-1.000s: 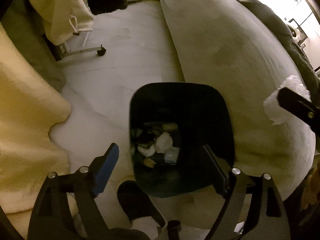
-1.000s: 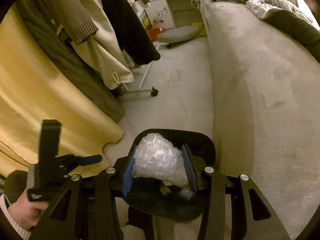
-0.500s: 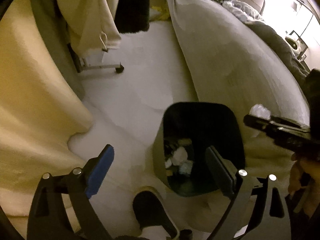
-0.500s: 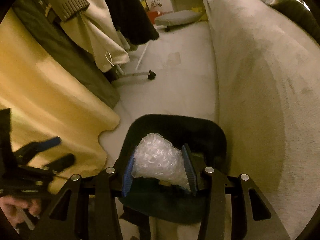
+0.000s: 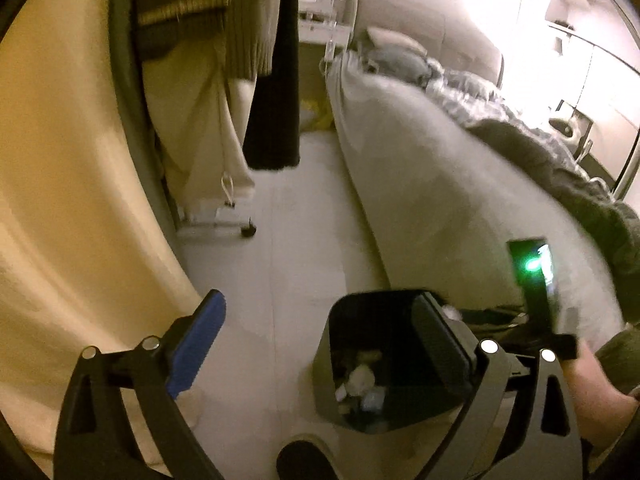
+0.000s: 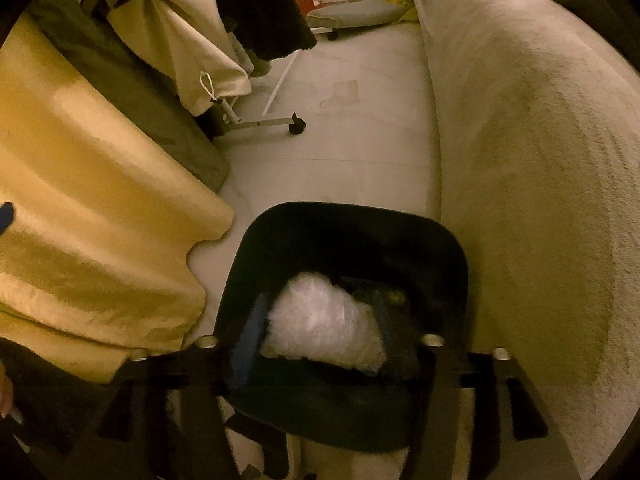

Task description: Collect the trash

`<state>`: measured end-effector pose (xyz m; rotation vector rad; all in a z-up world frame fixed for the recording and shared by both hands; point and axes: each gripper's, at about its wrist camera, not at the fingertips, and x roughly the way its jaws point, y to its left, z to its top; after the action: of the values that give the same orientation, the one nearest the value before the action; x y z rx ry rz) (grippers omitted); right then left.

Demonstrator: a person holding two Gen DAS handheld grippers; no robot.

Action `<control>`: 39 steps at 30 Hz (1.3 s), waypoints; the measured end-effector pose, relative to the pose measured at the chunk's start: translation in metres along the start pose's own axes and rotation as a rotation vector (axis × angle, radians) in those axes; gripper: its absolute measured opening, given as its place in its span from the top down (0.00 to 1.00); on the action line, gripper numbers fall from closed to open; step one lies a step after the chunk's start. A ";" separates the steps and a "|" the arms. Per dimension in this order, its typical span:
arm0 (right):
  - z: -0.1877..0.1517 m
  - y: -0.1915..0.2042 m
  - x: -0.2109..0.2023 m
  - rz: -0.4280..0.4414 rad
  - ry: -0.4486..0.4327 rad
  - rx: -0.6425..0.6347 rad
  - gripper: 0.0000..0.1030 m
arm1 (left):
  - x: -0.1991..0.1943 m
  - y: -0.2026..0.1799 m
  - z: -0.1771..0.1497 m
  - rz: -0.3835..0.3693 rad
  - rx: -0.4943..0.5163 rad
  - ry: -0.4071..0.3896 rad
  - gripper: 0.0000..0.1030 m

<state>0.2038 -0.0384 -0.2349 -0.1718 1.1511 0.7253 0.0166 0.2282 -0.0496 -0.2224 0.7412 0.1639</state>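
Observation:
A black trash bin [image 6: 360, 216] stands on the pale floor between the bed and a yellow blanket. My right gripper [image 6: 320, 300] hangs right over its mouth, pointing steeply down. Its jaws are opening, and a blurred wad of clear bubble wrap [image 6: 320, 324] lies loose between the pads, over the bin. In the left wrist view the bin [image 5: 324, 380] sits low and right, with crumpled trash [image 5: 360, 380] at its bottom. My left gripper [image 5: 320, 304] is up and to the left of the bin, its jaws still opening wide with nothing between them.
The bed [image 6: 540, 160] runs along the right, close against the bin. A yellow blanket [image 6: 100, 220] hangs on the left. A clothes rack's wheeled foot [image 6: 296, 126] and hanging clothes [image 5: 248, 20] stand behind. A dark shoe [image 5: 304, 456] is beside the bin.
My right gripper sank toward the bin and its jaws spread off the bubble wrap. My left gripper rose and tipped upward, so the bin slid to the lower right of its view.

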 end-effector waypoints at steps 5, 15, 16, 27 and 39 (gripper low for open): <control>0.003 0.004 -0.011 0.018 -0.046 0.008 0.22 | -0.035 -0.002 0.009 0.033 0.008 -0.118 0.04; -0.006 0.006 -0.068 0.044 -0.177 -0.024 0.04 | -0.097 -0.005 0.016 0.095 -0.046 -0.298 0.03; -0.006 0.006 -0.080 0.035 -0.207 -0.035 0.03 | -0.104 -0.009 0.017 0.098 -0.046 -0.313 0.03; -0.038 -0.018 -0.195 -0.089 -0.483 -0.105 0.03 | -0.135 -0.068 0.016 0.139 0.063 -0.402 0.03; -0.097 -0.064 -0.308 -0.289 -0.699 -0.093 0.03 | -0.124 -0.106 0.006 0.102 0.122 -0.375 0.03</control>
<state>0.1030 -0.2671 -0.0213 -0.1413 0.4140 0.5159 -0.0461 0.1191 0.0543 -0.0348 0.3876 0.2489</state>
